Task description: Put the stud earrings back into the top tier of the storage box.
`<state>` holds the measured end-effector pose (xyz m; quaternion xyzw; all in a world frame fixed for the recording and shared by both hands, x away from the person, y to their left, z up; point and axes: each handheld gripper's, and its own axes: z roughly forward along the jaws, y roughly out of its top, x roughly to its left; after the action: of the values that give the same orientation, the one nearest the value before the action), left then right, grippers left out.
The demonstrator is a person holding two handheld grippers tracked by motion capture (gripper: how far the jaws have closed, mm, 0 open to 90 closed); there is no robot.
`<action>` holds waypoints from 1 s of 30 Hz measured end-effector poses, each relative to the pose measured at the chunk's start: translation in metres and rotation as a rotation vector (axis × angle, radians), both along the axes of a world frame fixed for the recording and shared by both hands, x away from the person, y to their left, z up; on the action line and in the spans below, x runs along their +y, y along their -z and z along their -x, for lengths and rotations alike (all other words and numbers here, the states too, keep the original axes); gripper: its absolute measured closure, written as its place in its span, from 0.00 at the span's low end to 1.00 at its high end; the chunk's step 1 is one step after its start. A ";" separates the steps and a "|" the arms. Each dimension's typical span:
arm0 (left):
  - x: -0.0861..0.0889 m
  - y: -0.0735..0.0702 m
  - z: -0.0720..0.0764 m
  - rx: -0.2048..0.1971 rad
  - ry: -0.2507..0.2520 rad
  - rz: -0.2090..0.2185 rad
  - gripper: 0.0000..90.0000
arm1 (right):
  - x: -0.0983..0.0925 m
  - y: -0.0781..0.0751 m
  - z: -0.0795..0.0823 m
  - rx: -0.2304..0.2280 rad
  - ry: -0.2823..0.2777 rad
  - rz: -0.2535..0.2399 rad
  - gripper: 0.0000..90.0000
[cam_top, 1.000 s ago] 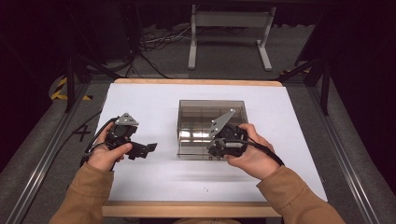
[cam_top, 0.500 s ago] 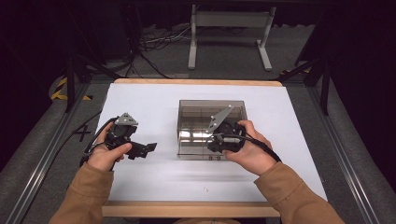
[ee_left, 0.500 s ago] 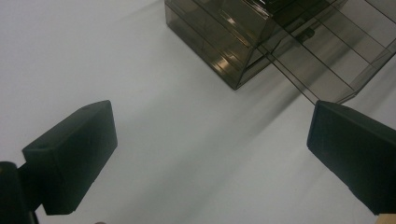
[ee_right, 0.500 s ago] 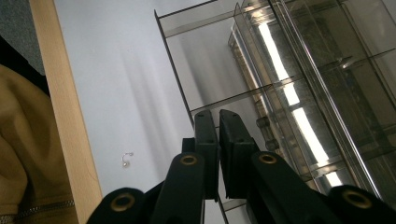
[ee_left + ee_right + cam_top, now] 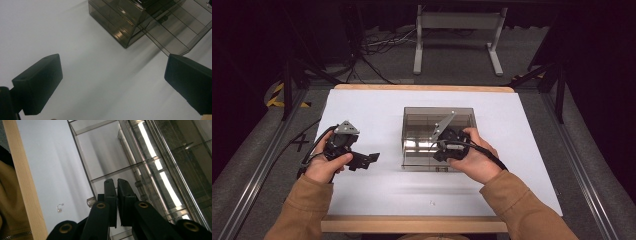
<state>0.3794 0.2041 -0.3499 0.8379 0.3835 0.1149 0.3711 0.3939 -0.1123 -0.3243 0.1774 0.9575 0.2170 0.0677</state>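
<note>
The right gripper (image 5: 117, 182) has its two black fingers (image 5: 110, 195) pressed together with only a thin slit between them and nothing held. In the right gripper view they point down over the near edge of a smoky clear plastic box (image 5: 150, 170), their tips above one of its thin inner dividers. In the high view this gripper (image 5: 443, 150) sits over the front right part of the box (image 5: 412, 135), held by the right hand (image 5: 474, 160), with a cable trailing toward the tan sleeve (image 5: 522, 210).

The left gripper (image 5: 112, 85) has its fingers (image 5: 37, 82) spread wide apart, holding nothing, with bare white bench surface (image 5: 50, 30) between them. The box (image 5: 120, 27) lies ahead of these fingers and well apart from them, one corner turned toward them. In the high view the left gripper (image 5: 369, 159) rests low beside the left hand (image 5: 324, 167), its fingers aimed right toward the box, with open white surface in between.

The box sits near the middle of the white bench (image 5: 362, 107), its sides roughly square to the bench edges. Clear white space surrounds it on all sides, widest at the left and front. A tiny metal hook-shaped piece (image 5: 59, 208) lies on the white surface near the wooden front edge (image 5: 412, 224).
</note>
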 end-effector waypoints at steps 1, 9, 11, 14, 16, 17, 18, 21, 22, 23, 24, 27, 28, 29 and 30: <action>0.000 0.000 0.000 0.000 0.001 0.000 0.02 | 0.000 0.001 -0.001 0.001 0.002 0.002 0.96; 0.000 0.000 0.000 0.003 -0.003 0.004 0.02 | 0.004 0.007 -0.004 0.022 0.002 0.021 0.96; 0.000 0.000 0.000 0.004 -0.003 0.004 0.02 | 0.005 0.009 -0.005 0.027 -0.004 0.030 0.96; -0.001 0.000 0.000 0.004 -0.001 0.005 0.02 | 0.006 0.011 -0.005 0.031 0.001 0.040 0.96; -0.001 0.000 0.001 0.003 -0.001 0.004 0.02 | 0.006 0.012 -0.006 0.036 0.002 0.042 0.96; -0.001 0.000 0.001 0.003 -0.001 0.003 0.02 | 0.006 0.012 -0.006 0.036 0.001 0.041 0.96; -0.001 0.000 0.001 0.003 -0.001 0.003 0.02 | 0.006 0.013 -0.006 0.035 0.003 0.042 0.96; -0.001 0.000 0.000 0.003 0.000 0.002 0.02 | 0.006 0.014 -0.007 0.038 0.005 0.045 0.96; -0.001 0.000 0.000 0.002 0.001 0.002 0.02 | 0.006 0.015 -0.008 0.038 0.006 0.047 0.96; -0.001 0.000 0.001 0.002 0.001 0.002 0.02 | 0.006 0.015 -0.008 0.040 0.009 0.049 0.96; -0.001 0.000 0.001 0.001 0.001 0.002 0.02 | 0.006 0.015 -0.008 0.045 0.010 0.055 0.96; -0.001 0.000 0.001 0.001 0.001 0.003 0.02 | 0.006 0.017 -0.009 0.042 0.011 0.056 0.96; -0.001 0.000 0.001 0.001 0.001 0.003 0.02 | 0.006 0.017 -0.009 0.049 0.018 0.059 0.96; -0.001 0.000 0.001 0.002 0.001 0.003 0.02 | 0.006 0.018 -0.010 0.043 0.008 0.056 0.96; -0.001 0.000 0.001 0.002 0.000 0.003 0.02 | 0.006 0.018 -0.010 0.041 0.008 0.058 0.96</action>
<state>0.3788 0.2032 -0.3498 0.8373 0.3840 0.1136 0.3722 0.4041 -0.1063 -0.3424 0.1837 0.9639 0.1852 0.0542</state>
